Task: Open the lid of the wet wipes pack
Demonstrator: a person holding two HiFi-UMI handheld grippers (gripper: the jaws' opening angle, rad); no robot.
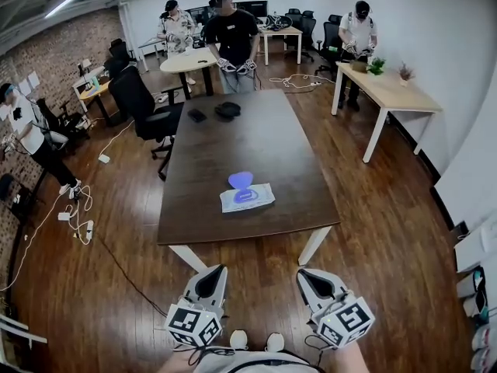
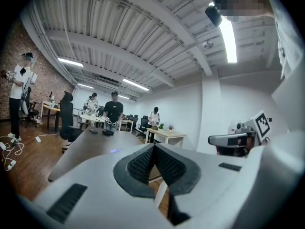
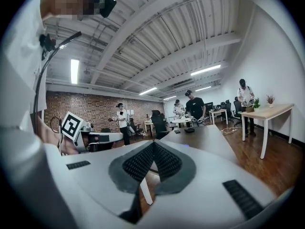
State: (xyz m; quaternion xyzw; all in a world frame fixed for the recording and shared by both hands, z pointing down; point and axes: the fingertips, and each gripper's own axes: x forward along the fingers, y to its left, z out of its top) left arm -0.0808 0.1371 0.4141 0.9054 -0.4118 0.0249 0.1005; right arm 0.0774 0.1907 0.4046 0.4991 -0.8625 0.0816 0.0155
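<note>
Jaws pressed together on both grippers, nothing held.
Left gripper [image 2: 153, 150] and right gripper [image 3: 153, 146] each show ribbed pads meeting at the tips, empty, held side by side off the near edge of the dark bench [image 1: 233, 138]. The wet wipes pack [image 1: 247, 198] lies flat on the bench, well apart from both, its blue lid [image 1: 240, 179] apparently flipped open at the far side.

Dark table [image 1: 233, 154] at centre. Toward 12 o'clock on it, round black item [image 1: 227, 110] and flat black item [image 1: 196, 115]. Black chair [image 1: 144, 103] at 10 o'clock, beside the table edge. Person in black shirt [image 1: 231, 37] at 12. Light desk [image 1: 392, 93] at 2 o'clock, bearing green plant [image 1: 377, 66]. Floor cables [image 1: 76, 217] at 9 o'clock.
</note>
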